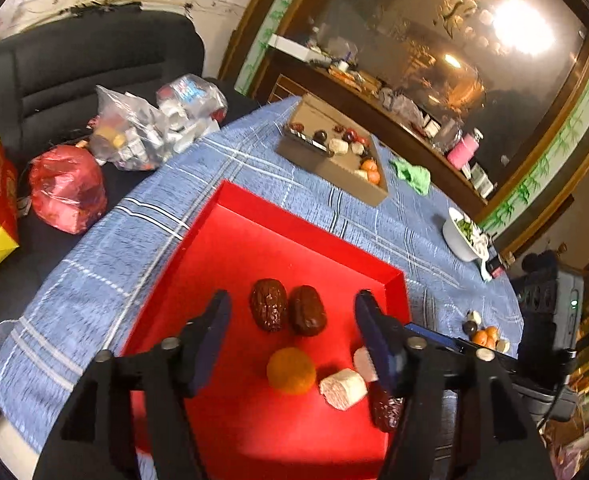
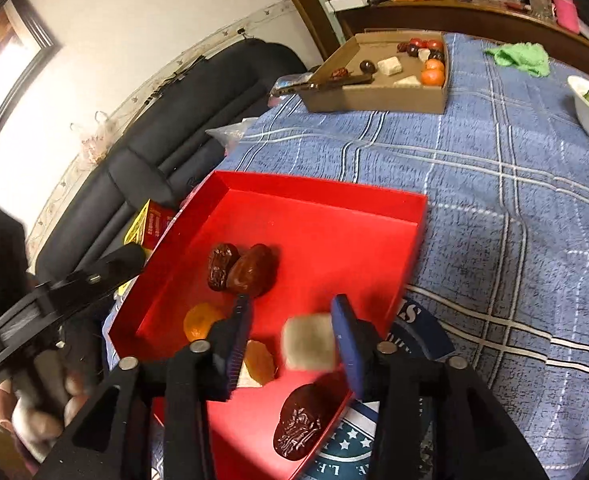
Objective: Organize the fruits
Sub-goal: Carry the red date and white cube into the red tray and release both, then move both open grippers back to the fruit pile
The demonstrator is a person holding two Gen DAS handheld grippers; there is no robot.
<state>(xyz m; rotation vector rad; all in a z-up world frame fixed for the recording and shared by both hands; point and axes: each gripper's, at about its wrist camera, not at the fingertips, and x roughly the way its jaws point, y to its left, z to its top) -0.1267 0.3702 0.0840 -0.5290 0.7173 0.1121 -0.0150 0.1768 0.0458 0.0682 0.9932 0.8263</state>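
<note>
2 hand-held grippers spread, empty: left (image 1: 292,312), right (image 2: 290,316); red tray (image 1: 254,200) far half bare.

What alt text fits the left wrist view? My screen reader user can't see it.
The open left gripper hovers over a red tray holding two dates, an orange and a white chunk. The tray sits on a blue plaid tablecloth, with a cardboard box of fruit beyond.

Dates (image 1: 288,312) in red tray (image 1: 294,216)
</note>
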